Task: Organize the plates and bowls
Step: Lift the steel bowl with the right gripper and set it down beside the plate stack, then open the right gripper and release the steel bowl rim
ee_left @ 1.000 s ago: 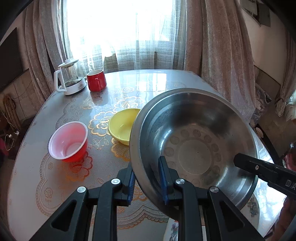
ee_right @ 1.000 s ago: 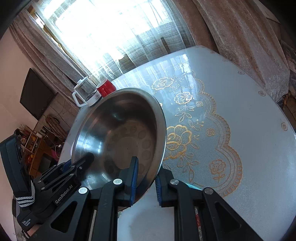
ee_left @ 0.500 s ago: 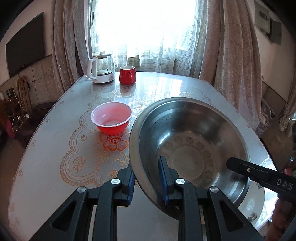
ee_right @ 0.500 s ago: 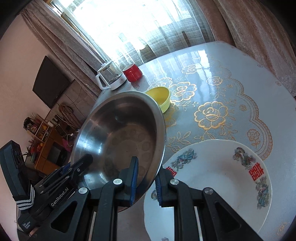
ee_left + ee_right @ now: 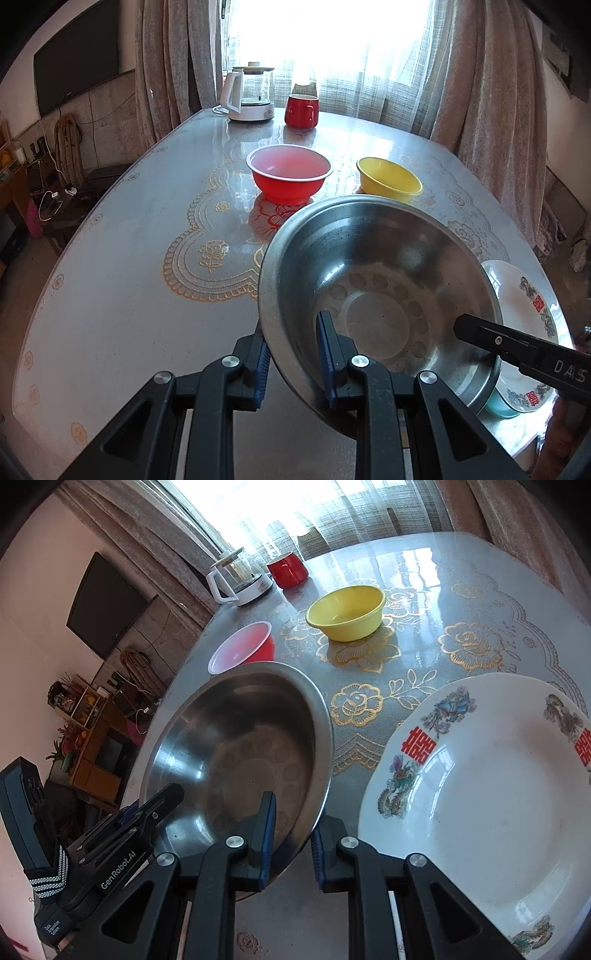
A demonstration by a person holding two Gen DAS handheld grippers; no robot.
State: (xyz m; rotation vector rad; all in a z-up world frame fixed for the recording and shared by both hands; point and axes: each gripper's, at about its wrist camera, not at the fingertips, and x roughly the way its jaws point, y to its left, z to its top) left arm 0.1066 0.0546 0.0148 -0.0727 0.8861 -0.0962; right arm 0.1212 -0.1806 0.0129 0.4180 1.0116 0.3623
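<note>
Fingers of the left gripper (image 5: 291, 365) and right gripper (image 5: 290, 840) clamp opposite rims of a steel bowl (image 5: 376, 291), best lowered level onto the white plate (image 5: 491, 786).

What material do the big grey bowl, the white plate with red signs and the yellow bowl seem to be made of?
Big grey bowl: most likely stainless steel, brushed; it shows dull mirror-like reflections and a stamped ring of circles in the base.
White plate: probably glazed ceramic or porcelain; glossy white with printed red signs and coloured motifs.
Yellow bowl: looks like plastic; even matte colour, thin rim, though enamel cannot be excluded.
</note>
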